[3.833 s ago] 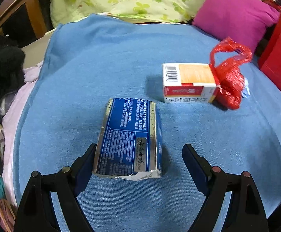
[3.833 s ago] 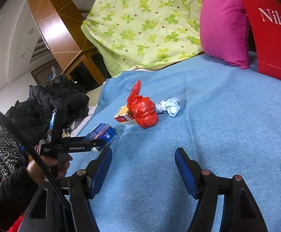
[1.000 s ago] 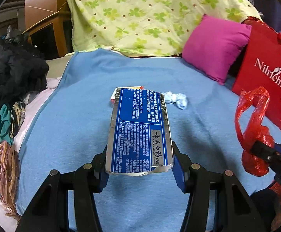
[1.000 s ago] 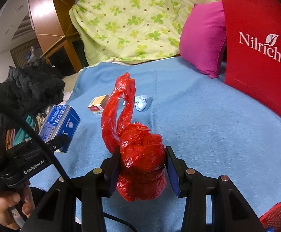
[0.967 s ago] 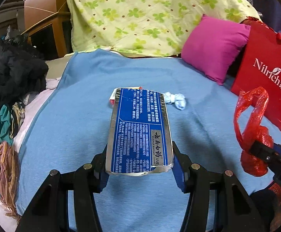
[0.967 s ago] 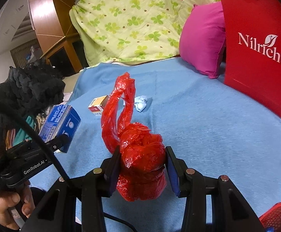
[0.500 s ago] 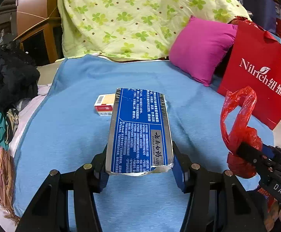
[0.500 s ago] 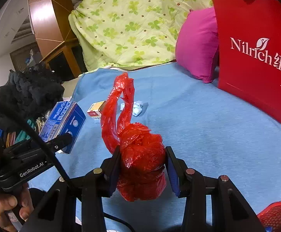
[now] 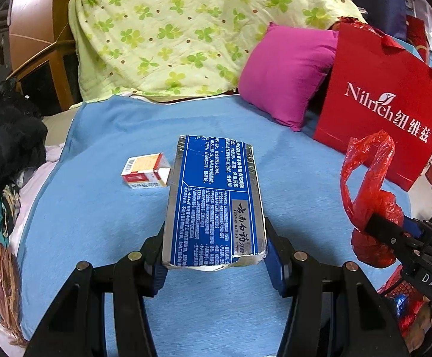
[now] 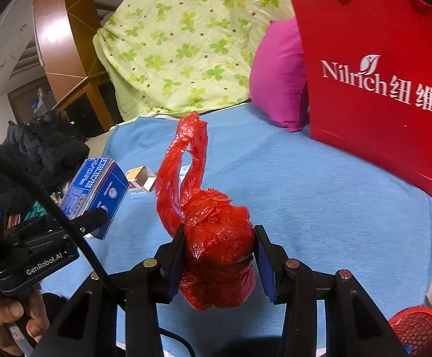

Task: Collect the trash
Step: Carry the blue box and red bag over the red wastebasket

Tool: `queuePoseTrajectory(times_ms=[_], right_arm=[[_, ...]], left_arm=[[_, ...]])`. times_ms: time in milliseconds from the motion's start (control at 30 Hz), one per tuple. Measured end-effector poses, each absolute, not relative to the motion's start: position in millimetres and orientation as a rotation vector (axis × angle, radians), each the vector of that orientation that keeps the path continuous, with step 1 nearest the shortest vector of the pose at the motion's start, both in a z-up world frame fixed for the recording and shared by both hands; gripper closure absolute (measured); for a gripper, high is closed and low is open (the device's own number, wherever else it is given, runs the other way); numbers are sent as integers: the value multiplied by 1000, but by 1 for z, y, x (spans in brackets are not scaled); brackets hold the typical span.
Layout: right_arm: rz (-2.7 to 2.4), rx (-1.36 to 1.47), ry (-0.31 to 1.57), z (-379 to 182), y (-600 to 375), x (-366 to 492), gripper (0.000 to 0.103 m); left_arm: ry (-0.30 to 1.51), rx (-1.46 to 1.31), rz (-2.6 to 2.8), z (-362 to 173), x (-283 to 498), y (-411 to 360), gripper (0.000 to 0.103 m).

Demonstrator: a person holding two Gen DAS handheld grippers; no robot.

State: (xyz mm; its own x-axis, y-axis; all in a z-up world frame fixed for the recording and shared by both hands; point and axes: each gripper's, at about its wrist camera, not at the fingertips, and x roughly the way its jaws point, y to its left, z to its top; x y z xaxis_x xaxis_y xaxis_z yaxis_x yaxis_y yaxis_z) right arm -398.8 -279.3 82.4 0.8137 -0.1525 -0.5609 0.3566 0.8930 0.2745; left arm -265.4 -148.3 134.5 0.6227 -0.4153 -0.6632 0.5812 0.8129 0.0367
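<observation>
Dark clothes heap [image 9: 7, 136]: piled at nine o'clock, off the edge of the blue blanket [image 9: 102, 208].
Small orange-and-white box [image 9: 146, 171]: lying on the blanket at about eleven o'clock from the left gripper, apart from it.
Left gripper [image 9: 216, 263]: fingers clenched on the near end of the blue carton [image 9: 216, 199], holding it clear above the blanket, long side pointing to twelve o'clock.
Right gripper [image 10: 218, 257]: fingers clamped on the knotted red plastic bag [image 10: 216, 238], its twisted handles standing up toward eleven o'clock.
Pink pillow [image 9: 287, 74]: at one o'clock, leaning against the clover quilt [image 9: 186, 29].
Red paper bag [image 10: 379, 74]: upright at two o'clock, just beside the pillow.
Red mesh basket [image 10: 415, 330]: low at four o'clock beside the right gripper.
</observation>
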Motion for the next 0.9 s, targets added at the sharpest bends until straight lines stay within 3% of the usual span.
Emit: queuePoseTrajectory(times_ms=[900], right_arm=[[-497,496,497,78,-350,-521,57]], left_arm=[[655,330,-758,148,-322,-214,46]])
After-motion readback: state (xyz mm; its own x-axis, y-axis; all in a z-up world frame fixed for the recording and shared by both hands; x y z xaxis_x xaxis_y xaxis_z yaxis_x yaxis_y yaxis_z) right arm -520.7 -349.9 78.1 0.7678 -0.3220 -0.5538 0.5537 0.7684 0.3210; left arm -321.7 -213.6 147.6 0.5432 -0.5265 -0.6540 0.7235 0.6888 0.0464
